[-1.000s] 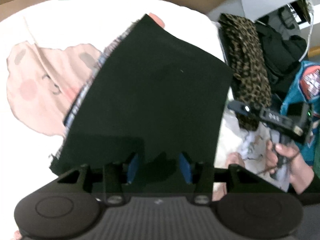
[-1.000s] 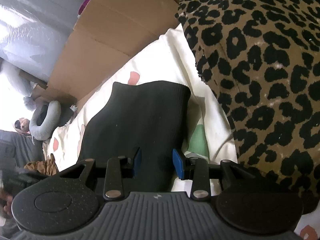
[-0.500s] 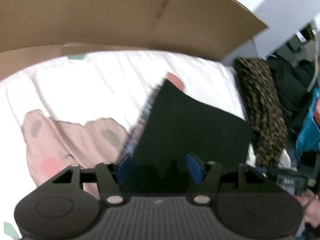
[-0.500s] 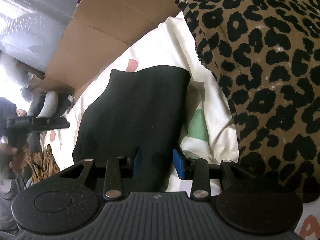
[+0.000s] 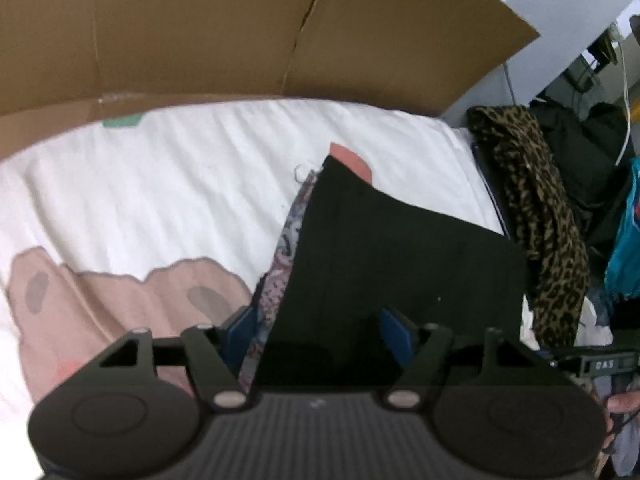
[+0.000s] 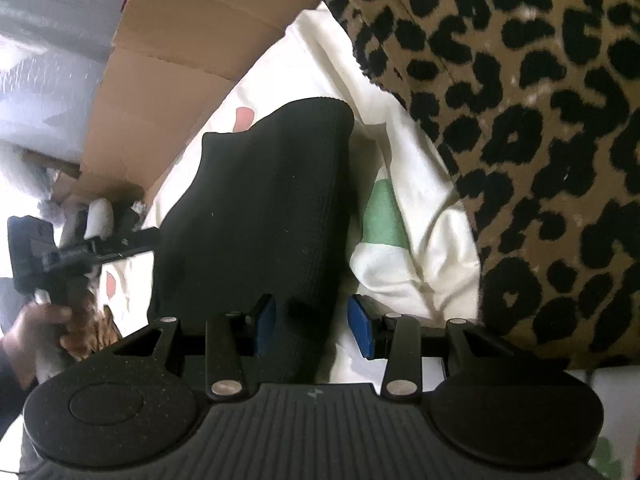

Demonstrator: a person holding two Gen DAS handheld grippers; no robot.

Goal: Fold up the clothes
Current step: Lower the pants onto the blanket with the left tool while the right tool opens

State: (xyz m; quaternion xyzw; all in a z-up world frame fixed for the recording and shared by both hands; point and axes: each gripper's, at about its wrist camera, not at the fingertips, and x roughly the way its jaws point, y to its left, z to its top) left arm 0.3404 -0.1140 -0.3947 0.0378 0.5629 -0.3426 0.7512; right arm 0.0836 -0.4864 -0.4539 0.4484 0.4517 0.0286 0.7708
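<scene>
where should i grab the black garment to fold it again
Take the black garment at its near edge, coming from the near side: that edge already lies between the opening jaws of the left tool and right tool, and the cloth lies flat.

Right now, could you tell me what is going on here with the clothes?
A person is folding a black garment on a white sheet, with a handheld gripper in each hand. The garment lies folded and flat, a patterned edge showing along one side. The left gripper and the right gripper each sit at a near end of it, jaws opening, with the cloth between the pads but apparently no longer pinched. A leopard-print fabric lies beside it, untouched.
</scene>
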